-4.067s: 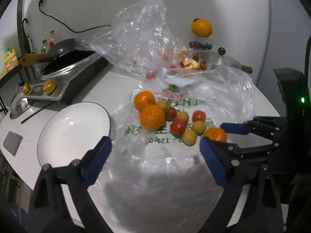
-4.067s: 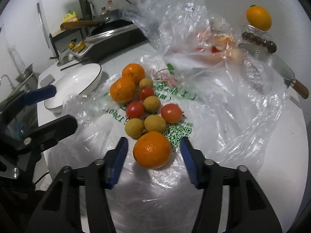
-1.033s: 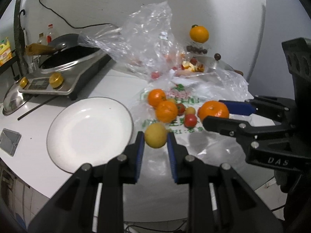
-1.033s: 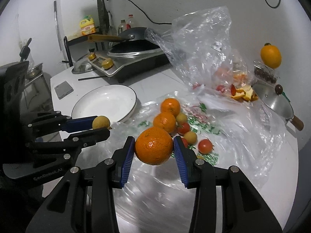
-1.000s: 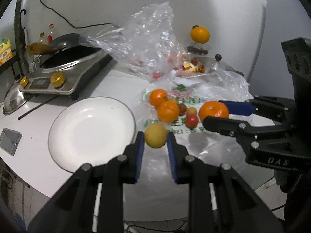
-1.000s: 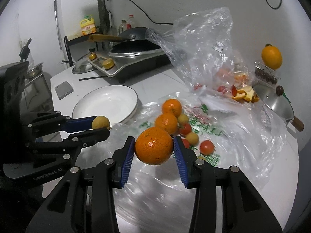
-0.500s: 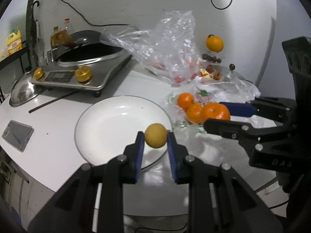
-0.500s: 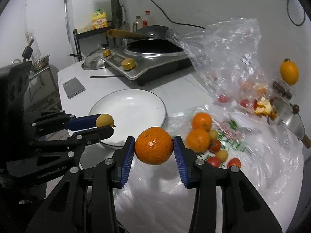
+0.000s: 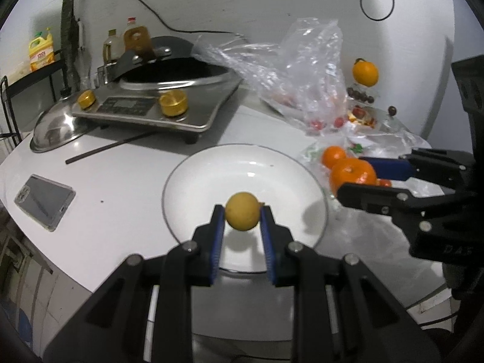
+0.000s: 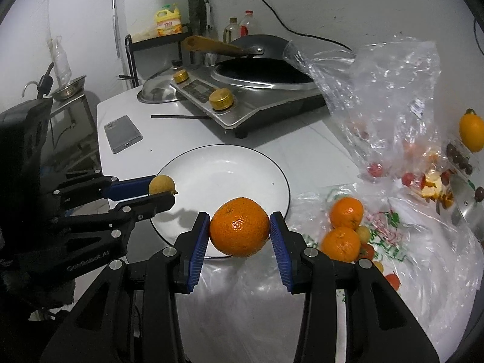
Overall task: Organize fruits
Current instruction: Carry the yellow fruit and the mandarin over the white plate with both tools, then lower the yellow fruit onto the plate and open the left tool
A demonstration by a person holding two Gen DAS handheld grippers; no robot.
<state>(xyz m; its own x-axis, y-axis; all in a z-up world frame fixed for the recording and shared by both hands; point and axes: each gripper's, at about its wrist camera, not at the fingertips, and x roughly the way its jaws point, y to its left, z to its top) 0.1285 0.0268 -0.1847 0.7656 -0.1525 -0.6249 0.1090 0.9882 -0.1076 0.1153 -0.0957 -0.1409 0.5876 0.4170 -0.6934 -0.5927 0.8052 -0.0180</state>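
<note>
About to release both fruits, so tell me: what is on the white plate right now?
The white plate shows bare white, with only shadows. The small yellow fruit and the orange are held above it in shut jaws. The near rim behind the jaws is hidden.

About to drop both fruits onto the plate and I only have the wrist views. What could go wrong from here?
1. Both fruits are round: the small yellow fruit and the orange could roll across the bare white plate, maybe over its low rim.
2. The left gripper and right gripper sit close together over the plate and might collide.
3. The plate lies near the counter edge; a nudge could shift it.
</note>
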